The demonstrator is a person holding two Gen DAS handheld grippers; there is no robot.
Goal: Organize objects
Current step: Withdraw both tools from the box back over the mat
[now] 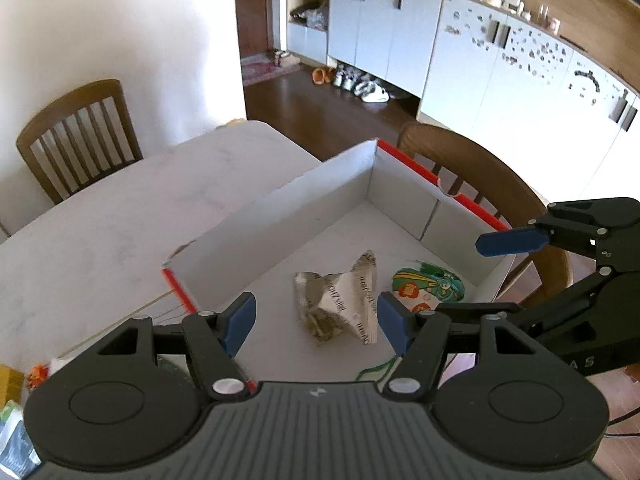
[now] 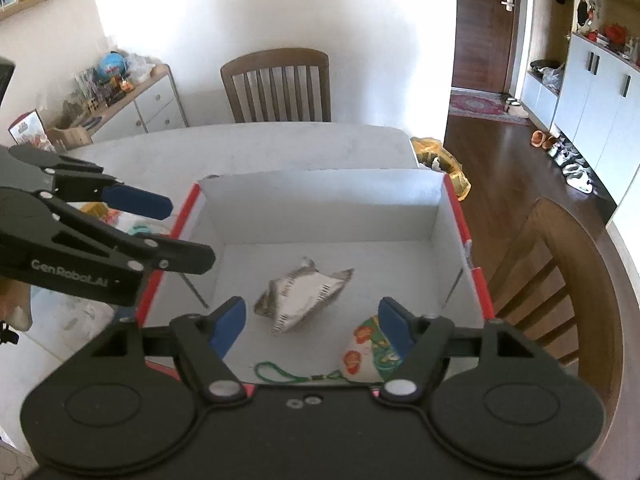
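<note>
Both wrist cameras look steeply down from close above the white box (image 1: 280,216) on the table. The left camera faces toward the cabinets (image 1: 384,28), the right toward the far chair (image 2: 276,84). Both share the box's floor.

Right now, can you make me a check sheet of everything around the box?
Surface: pale table, box on it.
Job's things: silver packet and colourful pouch with green cord lie inside the box.
Clutter: small things left of the box.
Grippers: left gripper and right gripper hover above the box, fingers open, holding nothing.
Cables: nothing seen.
Surroundings: wooden chairs, white cupboards, shoes.
</note>
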